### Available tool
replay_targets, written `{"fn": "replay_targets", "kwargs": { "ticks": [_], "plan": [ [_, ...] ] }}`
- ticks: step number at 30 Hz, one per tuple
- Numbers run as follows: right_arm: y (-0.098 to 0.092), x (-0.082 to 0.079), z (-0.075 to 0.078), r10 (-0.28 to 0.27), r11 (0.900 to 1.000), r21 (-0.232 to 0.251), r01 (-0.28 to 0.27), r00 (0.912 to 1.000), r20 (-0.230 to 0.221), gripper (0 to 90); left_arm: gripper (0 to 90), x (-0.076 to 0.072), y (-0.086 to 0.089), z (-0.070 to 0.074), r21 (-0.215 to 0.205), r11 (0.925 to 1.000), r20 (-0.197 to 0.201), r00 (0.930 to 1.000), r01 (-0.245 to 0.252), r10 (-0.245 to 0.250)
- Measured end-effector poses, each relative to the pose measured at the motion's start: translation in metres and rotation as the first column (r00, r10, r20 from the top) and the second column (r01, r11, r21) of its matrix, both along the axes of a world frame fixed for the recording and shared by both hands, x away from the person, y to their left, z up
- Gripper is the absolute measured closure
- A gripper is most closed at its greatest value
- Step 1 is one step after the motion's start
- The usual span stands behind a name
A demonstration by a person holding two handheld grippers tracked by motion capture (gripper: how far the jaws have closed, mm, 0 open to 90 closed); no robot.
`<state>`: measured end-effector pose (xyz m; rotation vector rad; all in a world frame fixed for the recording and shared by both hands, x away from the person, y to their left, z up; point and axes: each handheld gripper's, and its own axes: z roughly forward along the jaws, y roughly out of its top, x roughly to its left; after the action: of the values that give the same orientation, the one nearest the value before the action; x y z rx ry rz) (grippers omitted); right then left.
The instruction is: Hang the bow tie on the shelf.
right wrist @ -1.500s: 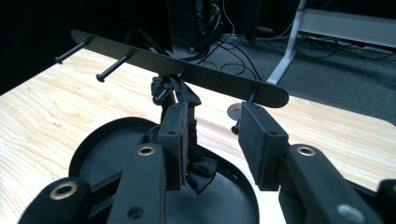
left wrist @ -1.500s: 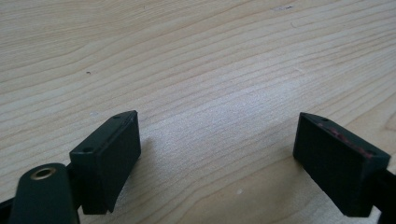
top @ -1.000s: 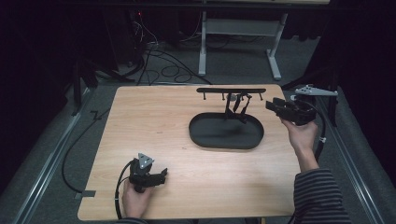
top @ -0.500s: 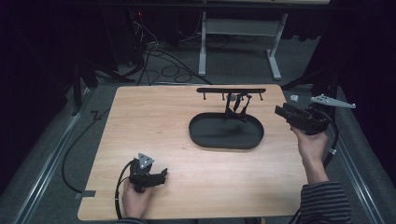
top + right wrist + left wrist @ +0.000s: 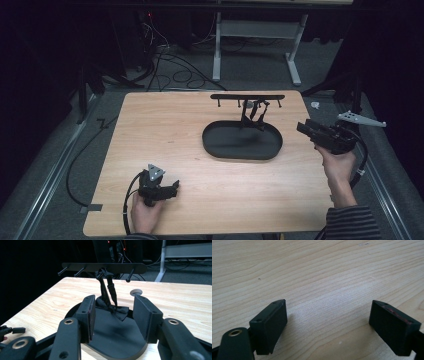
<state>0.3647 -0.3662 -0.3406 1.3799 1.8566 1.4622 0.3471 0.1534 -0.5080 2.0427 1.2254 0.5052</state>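
A black bow tie (image 5: 113, 309) hangs by its strap from a peg of the black rack (image 5: 103, 267), and its bow rests on the back of the black oval tray (image 5: 240, 147). The rack (image 5: 247, 96) stands along the table's far edge, with the bow tie (image 5: 254, 119) under it. My right gripper (image 5: 303, 128) is at the table's right edge and points at the tray. Its jaws have just been opening and stand apart with nothing between them; the bow tie lies farther off. My left gripper (image 5: 175, 188) rests open on the wood at the near left.
The light wooden table (image 5: 165, 130) has bare wood left of the tray. A small round grey disc (image 5: 136, 292) lies on the table beyond the tray. Cables and a white desk frame (image 5: 255, 30) stand on the dark floor behind the table.
My right gripper has drawn back from the rack, moving right and toward the person to the table's right edge. The left gripper has stayed where it was.
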Motion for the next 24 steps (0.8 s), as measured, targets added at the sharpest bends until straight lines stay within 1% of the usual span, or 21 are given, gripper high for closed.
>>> {"fn": "replay_targets", "kwargs": {
  "ticks": [3,7,8,11,12,15,19,20,23,24],
  "plan": [
    [-0.001,-0.002,-0.001,0.002,1.000,0.003,-0.002,1.0000,0.001,54.9,15.4,0.000,0.000,0.000,0.000,1.0000,0.000,1.0000,0.000,0.000],
    [-0.002,-0.007,-0.004,0.004,1.000,-0.007,-0.004,0.9999,0.010,55.5,15.4,0.000,0.000,0.000,0.000,1.0000,0.000,1.0000,0.000,0.000],
    [-0.003,-0.010,-0.005,0.001,1.000,-0.007,-0.001,0.9999,0.016,55.7,15.4,0.000,0.000,0.000,0.000,1.0000,0.000,1.0000,0.000,0.000],
    [-0.004,-0.013,-0.006,-0.004,1.000,-0.007,0.004,0.9998,0.022,56.1,15.4,0.000,0.000,0.000,0.000,1.0000,0.000,1.0000,0.000,0.000],
    [-0.005,-0.015,-0.008,-0.010,1.000,-0.008,0.010,0.9994,0.032,56.5,15.4,0.000,0.000,0.000,0.000,1.0000,0.000,1.0000,0.000,0.000],
    [-0.006,-0.018,-0.011,-0.019,1.000,-0.010,0.019,0.9992,0.037,56.7,15.4,0.000,0.000,0.000,0.000,1.0000,0.000,1.0000,0.000,0.000],
    [-0.006,-0.021,-0.015,-0.019,1.000,-0.010,0.019,0.9992,0.034,57.3,15.4,0.000,0.000,0.000,0.000,1.0000,0.000,1.0000,-0.001,0.001],
    [-0.007,-0.023,-0.017,-0.015,1.000,-0.006,0.015,0.9996,0.024,57.4,15.4,0.000,0.000,0.000,0.000,1.0000,0.000,1.0000,0.000,0.000],
    [-0.007,-0.025,-0.020,-0.012,1.000,0.003,0.012,0.9997,0.022,57.4,15.4,0.000,0.000,0.000,0.000,1.0000,0.000,1.0000,0.000,0.000],
    [-0.007,-0.028,-0.024,-0.006,1.000,0.011,0.005,0.9999,0.016,57.5,15.4,0.000,0.000,0.000,0.000,1.0000,0.000,1.0000,0.000,0.000]
  ]
}}
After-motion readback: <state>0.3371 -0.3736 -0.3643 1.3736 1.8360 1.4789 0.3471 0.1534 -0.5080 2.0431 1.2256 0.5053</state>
